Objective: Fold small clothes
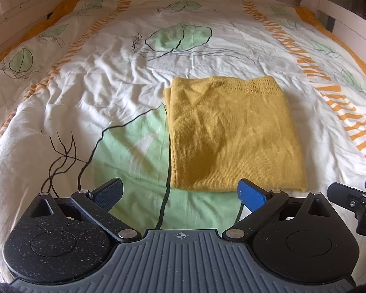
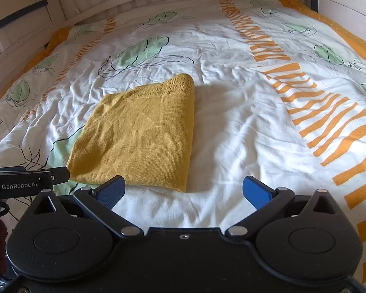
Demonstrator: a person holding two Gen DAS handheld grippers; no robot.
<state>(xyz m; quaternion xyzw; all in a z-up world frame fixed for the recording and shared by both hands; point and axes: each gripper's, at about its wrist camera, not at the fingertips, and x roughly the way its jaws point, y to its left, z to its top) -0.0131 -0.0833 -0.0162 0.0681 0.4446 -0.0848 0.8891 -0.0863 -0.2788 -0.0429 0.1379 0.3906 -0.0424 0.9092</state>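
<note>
At the left, the left gripper [image 1: 180, 195] hung low over the near part of the bed cover [image 1: 97, 78], its blue fingers [image 1: 109, 191] spread wide with nothing between them; below the gap lay only a green leaf print of the cover. Just ahead and a little to its right, the yellow knit garment [image 1: 231, 134] lay flat on the cover as a tidy, roughly rectangular packet, its lacy openwork band at the far edge and a second layer peeking out along the far left corner, which suggested it was already folded at least once. Its near edge sat just beyond the right fingertip, apart from it. Further right, the right gripper [image 2: 184, 190] was likewise spread wide and empty, with the garment's near right corner just in front of its left finger and plain white cover under the gap. Judged from this, the folding looked done or nearly so: at most one more fold or a smoothing of surface creases seemed left, and neither tool held cloth.
</note>
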